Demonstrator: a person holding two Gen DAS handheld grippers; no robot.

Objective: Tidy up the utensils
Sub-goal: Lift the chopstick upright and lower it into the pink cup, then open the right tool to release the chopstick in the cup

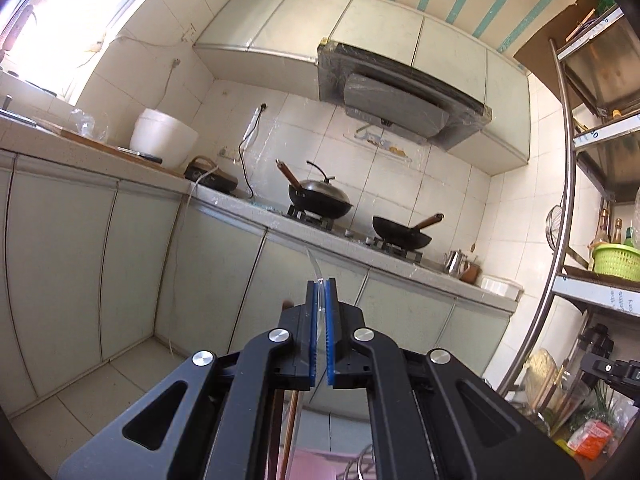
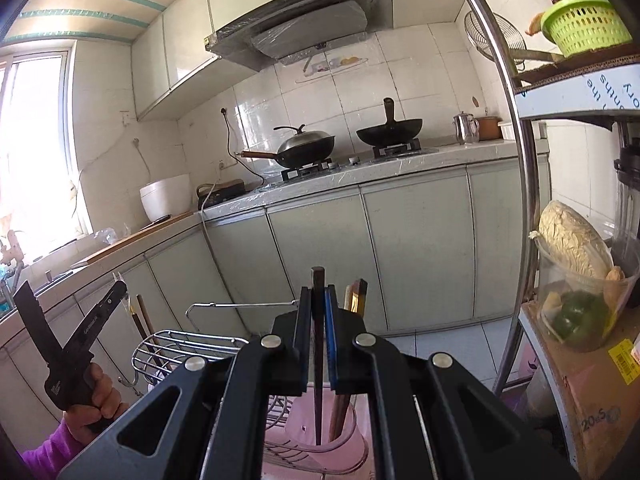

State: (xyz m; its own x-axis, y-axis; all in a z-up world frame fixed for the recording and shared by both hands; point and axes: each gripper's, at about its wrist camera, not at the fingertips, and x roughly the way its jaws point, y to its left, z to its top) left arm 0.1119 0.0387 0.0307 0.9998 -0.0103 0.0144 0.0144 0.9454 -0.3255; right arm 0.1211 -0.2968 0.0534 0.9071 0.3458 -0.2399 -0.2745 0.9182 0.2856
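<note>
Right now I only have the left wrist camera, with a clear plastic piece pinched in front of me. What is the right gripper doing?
Observer: The right gripper is shut on a dark chopstick, held upright.
Operator: Where does its lower end go?
Observer: It points down into the mouth of a pink holder directly below the gripper.
Operator: Is anything else in that holder?
Observer: Yes, wooden chopsticks stand in it just right of the dark one. A wire rack sits to the holder's left.
</note>
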